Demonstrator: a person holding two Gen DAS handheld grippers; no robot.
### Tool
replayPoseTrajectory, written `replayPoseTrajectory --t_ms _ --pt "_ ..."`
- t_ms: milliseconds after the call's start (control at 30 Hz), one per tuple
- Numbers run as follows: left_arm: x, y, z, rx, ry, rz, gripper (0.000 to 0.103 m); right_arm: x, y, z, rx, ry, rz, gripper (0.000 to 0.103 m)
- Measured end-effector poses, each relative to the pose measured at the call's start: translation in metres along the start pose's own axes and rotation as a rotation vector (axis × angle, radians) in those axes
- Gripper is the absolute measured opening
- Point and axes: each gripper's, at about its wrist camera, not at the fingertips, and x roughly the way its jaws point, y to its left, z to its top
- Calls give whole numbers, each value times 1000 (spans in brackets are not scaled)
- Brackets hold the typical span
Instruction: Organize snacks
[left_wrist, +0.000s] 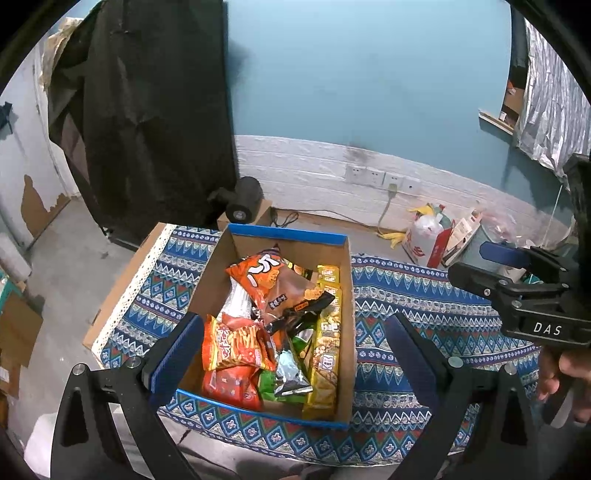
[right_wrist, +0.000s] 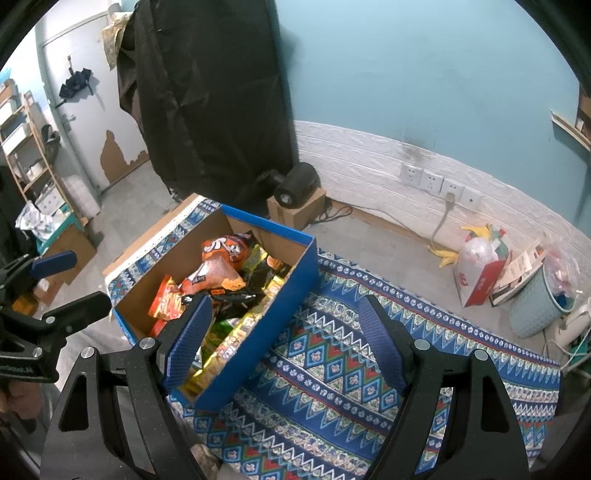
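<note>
Both the left gripper (left_wrist: 291, 354) and the right gripper (right_wrist: 284, 339) hang apart and hold nothing above the snack-filled box (left_wrist: 334, 242) near the tabletop's (right_wrist: 332, 373) left edge

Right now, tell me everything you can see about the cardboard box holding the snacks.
The cardboard box is an open-topped rectangular carton, blue outside and along its rim, plain brown inside. It sits flat on the patterned tablecloth, heaped with snack bags: orange and red packs, yellow packs along one side wall, green and silver ones near the front. Both the left gripper and the right gripper hover open above it; neither visibly grips anything.
</note>
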Motion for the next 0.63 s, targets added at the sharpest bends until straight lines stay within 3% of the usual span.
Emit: replayPoseTrajectory --t_ms 633 --pt "1 0 -2 14 -1 -3 100 -2 -2 -2 -6 4 1 80"
